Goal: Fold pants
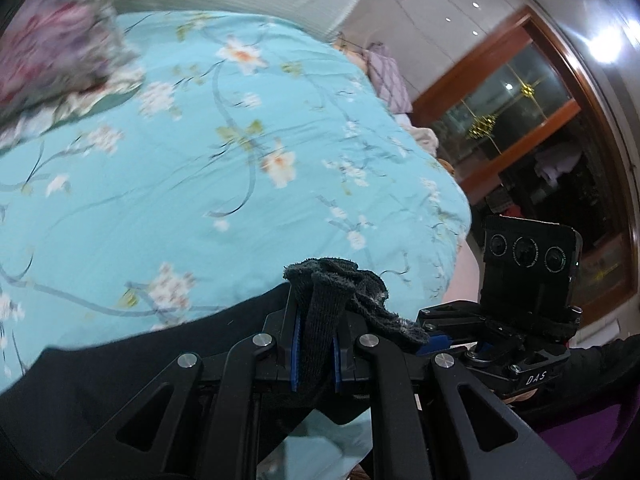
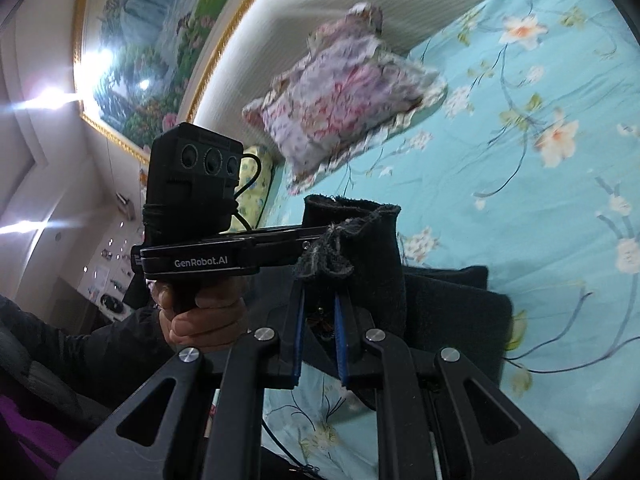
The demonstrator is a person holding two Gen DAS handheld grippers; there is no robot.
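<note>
The dark pants lie on a turquoise floral bedspread [image 1: 240, 160]. In the left wrist view my left gripper [image 1: 316, 320] is shut on a bunched dark edge of the pants [image 1: 320, 304], whose body [image 1: 120, 360] drapes below to the left. The right gripper [image 1: 460, 340] sits just to its right. In the right wrist view my right gripper [image 2: 320, 296] is shut on a frayed dark edge of the pants [image 2: 352, 232]; the folded rest [image 2: 452, 308] lies on the bedspread [image 2: 520, 200] to the right. The left gripper [image 2: 280, 240] is close on the left.
A floral pillow [image 2: 344, 92] leans at the white headboard [image 2: 320, 8], also in the left wrist view [image 1: 52, 56]. A framed landscape painting [image 2: 152, 40] hangs on the wall. A wooden glass cabinet [image 1: 520, 120] stands past the bed's right edge.
</note>
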